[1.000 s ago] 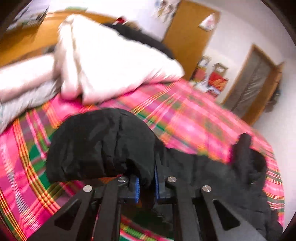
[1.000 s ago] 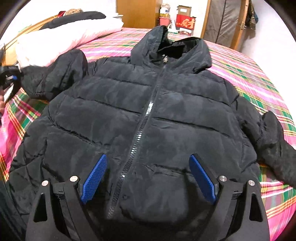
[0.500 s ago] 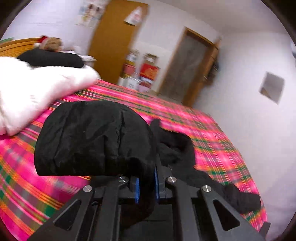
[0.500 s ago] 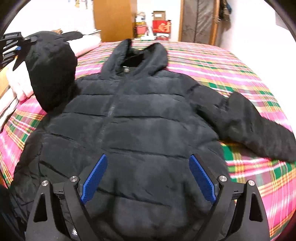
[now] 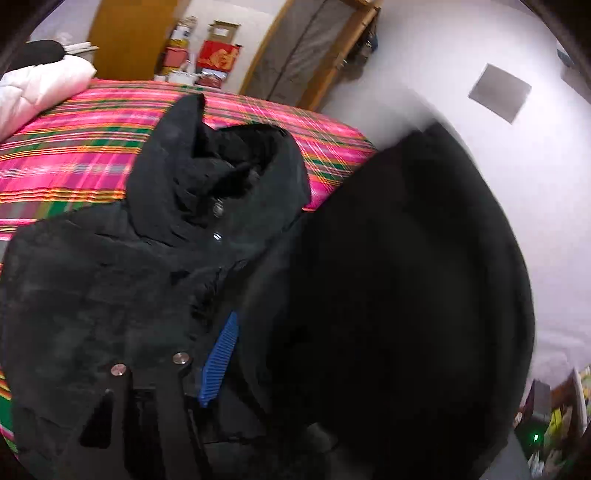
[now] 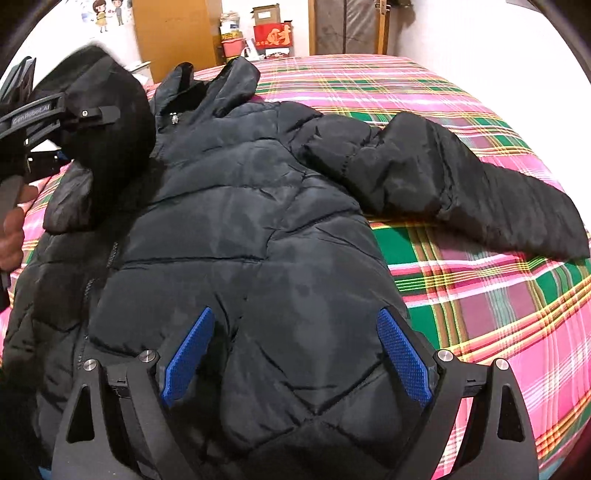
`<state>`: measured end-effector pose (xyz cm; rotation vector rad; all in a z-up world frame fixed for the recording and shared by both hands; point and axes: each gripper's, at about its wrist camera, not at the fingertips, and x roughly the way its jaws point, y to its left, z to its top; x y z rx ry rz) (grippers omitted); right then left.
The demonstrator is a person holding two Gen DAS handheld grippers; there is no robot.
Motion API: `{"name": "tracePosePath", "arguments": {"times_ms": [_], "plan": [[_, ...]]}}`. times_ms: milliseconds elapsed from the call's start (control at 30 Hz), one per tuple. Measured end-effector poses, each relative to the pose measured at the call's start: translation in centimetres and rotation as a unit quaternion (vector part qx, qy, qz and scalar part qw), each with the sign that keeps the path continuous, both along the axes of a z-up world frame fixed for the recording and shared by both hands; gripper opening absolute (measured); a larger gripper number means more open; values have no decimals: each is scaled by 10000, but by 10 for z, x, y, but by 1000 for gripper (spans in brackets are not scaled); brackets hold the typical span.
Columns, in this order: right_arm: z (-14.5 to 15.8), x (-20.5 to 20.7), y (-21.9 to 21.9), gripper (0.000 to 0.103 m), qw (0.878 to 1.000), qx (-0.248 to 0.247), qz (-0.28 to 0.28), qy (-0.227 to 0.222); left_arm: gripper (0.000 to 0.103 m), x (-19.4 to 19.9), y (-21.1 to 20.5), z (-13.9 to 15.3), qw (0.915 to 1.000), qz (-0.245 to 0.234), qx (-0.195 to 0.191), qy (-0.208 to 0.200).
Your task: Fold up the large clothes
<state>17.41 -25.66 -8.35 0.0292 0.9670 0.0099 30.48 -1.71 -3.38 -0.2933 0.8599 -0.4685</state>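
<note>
A black puffer jacket (image 6: 236, 206) lies front up on the plaid bed cover (image 6: 480, 295), its hood (image 6: 207, 88) at the far end. Its right sleeve (image 6: 461, 177) stretches out to the right. The left sleeve (image 6: 107, 122) hangs lifted over the jacket's left shoulder, draped on my left gripper (image 5: 295, 321). That gripper's jaws are opening: one blue pad (image 5: 218, 362) shows bare, and the blurred sleeve (image 5: 406, 295) covers the other finger. My right gripper (image 6: 295, 354) hovers open just above the jacket's lower front, nothing between its pads.
A white duvet (image 5: 33, 85) is heaped at the bed's far left. Boxes and a red sign (image 6: 273, 35) stand against the back wall beside a wooden door (image 6: 173, 33). A person's hand (image 6: 13, 229) holds the left gripper's handle at the left edge.
The left gripper carried the sleeve end from the bed's left side over the jacket's chest, and its jaws have parted. The right gripper slid rightward along the jacket's lower front, still open.
</note>
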Motion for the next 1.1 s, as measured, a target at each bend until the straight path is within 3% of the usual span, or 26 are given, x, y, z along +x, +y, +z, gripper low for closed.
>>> {"name": "tracePosePath", "arguments": {"times_ms": [167, 367, 533, 767, 833, 900, 1000, 1100], "plan": [[11, 2, 1, 90, 9998, 108, -8, -167, 67, -14, 2, 17, 9995, -194, -211, -96], [41, 1, 12, 90, 9984, 248, 23, -510, 76, -48, 30, 50, 9956, -343, -718, -503], [56, 5, 25, 90, 9976, 243, 80, -639, 79, -59, 72, 55, 9941, 58, -805, -719], [51, 31, 45, 90, 9983, -23, 173, -555, 77, -35, 137, 4, 9903, 1385, -68, 13], [39, 50, 50, 89, 9992, -1, 188, -356, 68, -26, 147, -13, 9864, 1624, 134, 223], [26, 72, 54, 85, 9994, 112, 212, -232, 52, -19, 152, -25, 9832, 1758, 268, 405], [0, 110, 59, 64, 9996, -148, 244, 13, 35, -10, 146, -39, 9804, 1781, 721, 440], [-23, 138, 52, 64, 9996, -56, 198, 177, 34, -8, 134, -48, 9781, 1726, 1022, 554]]}}
